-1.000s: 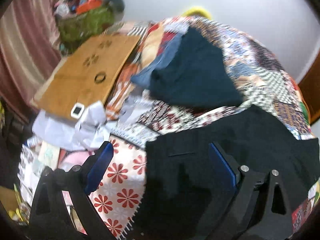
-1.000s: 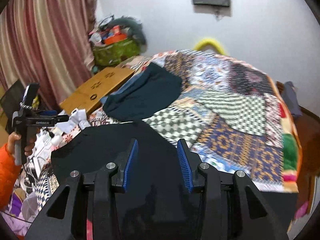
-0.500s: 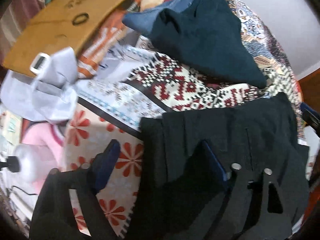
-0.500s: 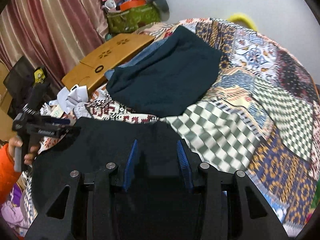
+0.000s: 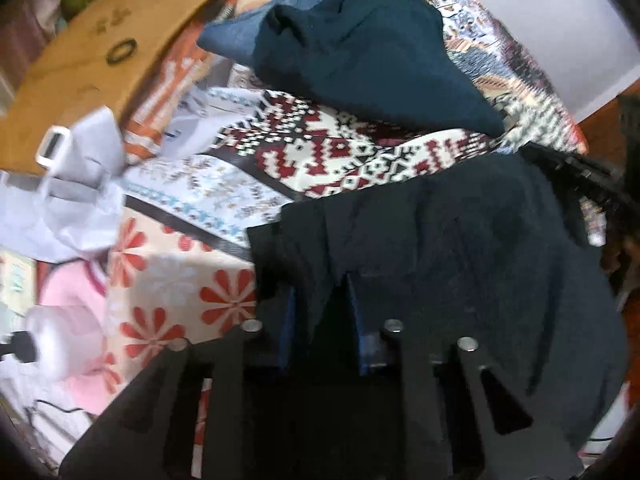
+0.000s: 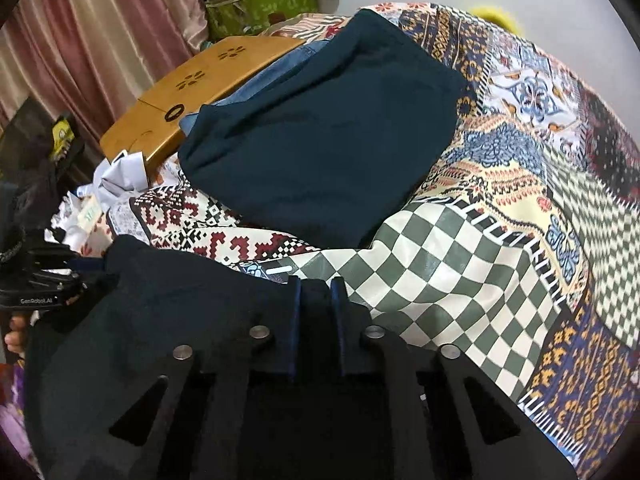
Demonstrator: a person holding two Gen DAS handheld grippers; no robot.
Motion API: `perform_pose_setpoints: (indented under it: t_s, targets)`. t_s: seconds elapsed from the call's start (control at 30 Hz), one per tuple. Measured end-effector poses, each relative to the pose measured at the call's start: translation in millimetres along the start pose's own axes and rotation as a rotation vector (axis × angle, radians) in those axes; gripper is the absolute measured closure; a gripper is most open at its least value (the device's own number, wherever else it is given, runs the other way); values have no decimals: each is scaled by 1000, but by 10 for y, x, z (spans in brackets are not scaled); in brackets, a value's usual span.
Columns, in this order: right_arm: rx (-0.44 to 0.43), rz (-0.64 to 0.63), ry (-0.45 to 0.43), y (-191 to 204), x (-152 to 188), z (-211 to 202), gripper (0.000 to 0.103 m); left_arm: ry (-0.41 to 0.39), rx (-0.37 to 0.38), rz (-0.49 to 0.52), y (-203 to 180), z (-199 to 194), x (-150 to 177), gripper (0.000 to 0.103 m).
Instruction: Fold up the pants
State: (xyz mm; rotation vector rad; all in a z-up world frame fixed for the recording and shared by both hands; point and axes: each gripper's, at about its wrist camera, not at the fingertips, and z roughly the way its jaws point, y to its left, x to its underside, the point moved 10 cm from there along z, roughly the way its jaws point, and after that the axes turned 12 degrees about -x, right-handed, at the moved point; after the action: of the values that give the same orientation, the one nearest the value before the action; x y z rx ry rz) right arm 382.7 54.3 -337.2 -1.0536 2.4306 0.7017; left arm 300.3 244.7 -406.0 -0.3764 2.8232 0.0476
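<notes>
The black pants lie on the bed's quilt, just in front of the teal garment. Left tongs and right tongs each pinch the pants' edge, probably to lift both corners evenly for a fold.

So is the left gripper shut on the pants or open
Shut on the pants. In the left wrist view the left gripper has closed its blue fingers on a fold of the black pants.
</notes>
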Motion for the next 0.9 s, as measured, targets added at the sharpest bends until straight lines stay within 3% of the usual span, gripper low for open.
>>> perform_pose_setpoints:
  t_s: [0.1,0.13,0.2,0.3,0.4,0.5,0.6,0.67,0.83,0.9]
  targets:
    - [38,-16,-5,-39,-8,26,94,-23,-75,12,32,3,61,79]
    - [51,-17,-4,-49,-6,34,94,-29,-163,19,89,29,87,95]
    - [74,-24,-2,-62,-15,31,94,-16,-300,33,272,155,132,100]
    - [69,-16,-10,-44,-27,-59,92,3,-238,-23,370,124,167,100]
    - [53,11,-36,9,-12,-256,90,-60,-225,-29,408,-163,141,99]
    - [51,-2,-71,113,36,-526,86,-108,-221,-31,411,-435,135,91]
    - [45,-13,-115,244,139,-801,72,-150,-186,-50,352,-723,160,73]
    - [35,-26,-141,344,224,-955,66,-176,-163,-67,278,-882,173,55]
    - [32,-44,-170,539,530,-1255,65,-192,-119,-74,104,-1122,365,42]
    - [34,-52,-176,590,668,-1335,59,-180,-119,-89,73,-1140,466,35]
